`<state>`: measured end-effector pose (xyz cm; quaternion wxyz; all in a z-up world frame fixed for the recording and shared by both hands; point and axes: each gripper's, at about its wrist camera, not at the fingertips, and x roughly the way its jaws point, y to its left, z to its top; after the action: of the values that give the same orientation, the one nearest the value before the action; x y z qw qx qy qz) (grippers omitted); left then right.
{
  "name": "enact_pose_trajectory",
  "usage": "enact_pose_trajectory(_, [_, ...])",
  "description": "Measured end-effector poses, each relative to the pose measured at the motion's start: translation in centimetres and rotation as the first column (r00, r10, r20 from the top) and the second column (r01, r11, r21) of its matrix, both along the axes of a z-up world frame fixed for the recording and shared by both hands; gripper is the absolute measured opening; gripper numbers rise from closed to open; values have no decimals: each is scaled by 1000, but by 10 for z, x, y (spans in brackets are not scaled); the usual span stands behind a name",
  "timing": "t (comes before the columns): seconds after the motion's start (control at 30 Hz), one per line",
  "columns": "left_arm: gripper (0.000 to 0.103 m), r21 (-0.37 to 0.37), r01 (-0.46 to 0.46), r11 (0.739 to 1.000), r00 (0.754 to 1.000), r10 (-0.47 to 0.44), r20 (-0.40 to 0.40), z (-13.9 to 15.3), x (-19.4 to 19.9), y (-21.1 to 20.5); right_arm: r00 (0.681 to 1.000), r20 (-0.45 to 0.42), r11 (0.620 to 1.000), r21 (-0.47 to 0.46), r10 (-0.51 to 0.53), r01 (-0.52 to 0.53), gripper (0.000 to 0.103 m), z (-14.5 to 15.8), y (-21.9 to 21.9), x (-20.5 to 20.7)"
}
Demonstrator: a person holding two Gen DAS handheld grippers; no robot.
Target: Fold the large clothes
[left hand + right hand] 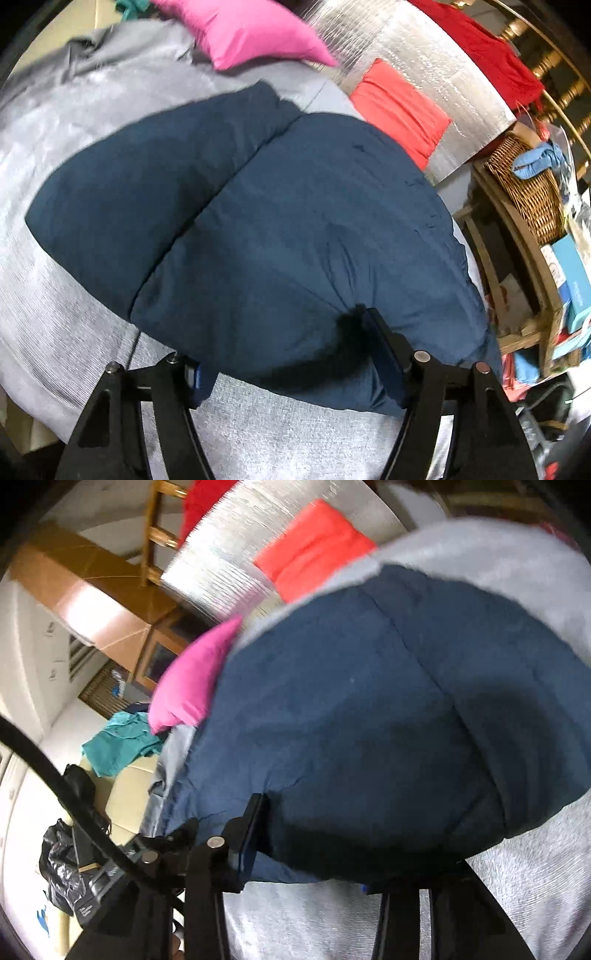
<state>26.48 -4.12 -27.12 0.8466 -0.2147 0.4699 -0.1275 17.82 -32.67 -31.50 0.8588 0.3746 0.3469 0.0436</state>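
A navy blue garment [295, 221] lies folded on the grey bed cover [55, 295], with a fold line running across it. Its thick near edge fills the gap between the jaws of my left gripper [284, 343], and the cloth puckers around the right finger [384, 339]. That edge hangs a little above the cover and casts a shadow. In the right wrist view the same navy garment [369, 720] drapes into my right gripper [317, 845]. The left finger [251, 830] presses its side, while the other finger is hidden under the cloth.
A pink pillow [251, 33] lies beyond the garment. A folded coral garment [402, 110] rests on a silver mat [424, 55], with red cloth [491, 55] behind. A wicker basket [528, 192] and boxes fill a wooden shelf at the right. Teal cloth [118, 742] lies off the bed.
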Motion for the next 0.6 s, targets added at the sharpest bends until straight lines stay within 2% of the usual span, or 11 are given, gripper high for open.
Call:
enact_pose_trajectory(0.07, [73,97,18,995,1000,-19,6,-1,-3,-7,999,-41,999,-32,8,-9,43,-6,3,5])
enact_pose_trajectory(0.13, [73,139,24,990,1000,-25,2,-4,-10,-7,993,-121,1000,8,6,-5,44,-19,2,13])
enact_pose_trajectory(0.2, [73,162,28,986,999,-30,12,0,-14,-7,992,-124,998,56,5,2,47,-20,-3,11])
enact_pose_trajectory(0.23, [73,172,31,985,999,-35,17,3,-15,-9,992,-123,999,44,4,1,49,-16,-3,9])
enact_pose_trajectory(0.33, [73,221,34,975,999,-40,25,12,-22,-9,992,-123,1000,-4,27,-28,65,-3,3,-1])
enact_pose_trajectory(0.47, [73,316,42,948,997,-62,55,28,-29,-17,989,-140,997,-53,53,-61,68,7,5,-15])
enact_pose_trajectory(0.53, [73,340,37,940,995,-67,78,31,-37,-17,986,-161,999,8,54,-53,72,4,0,-19])
enact_pose_trajectory(0.6, [73,375,31,927,990,-79,114,38,-50,-14,983,-181,997,76,5,9,76,-6,-20,-32])
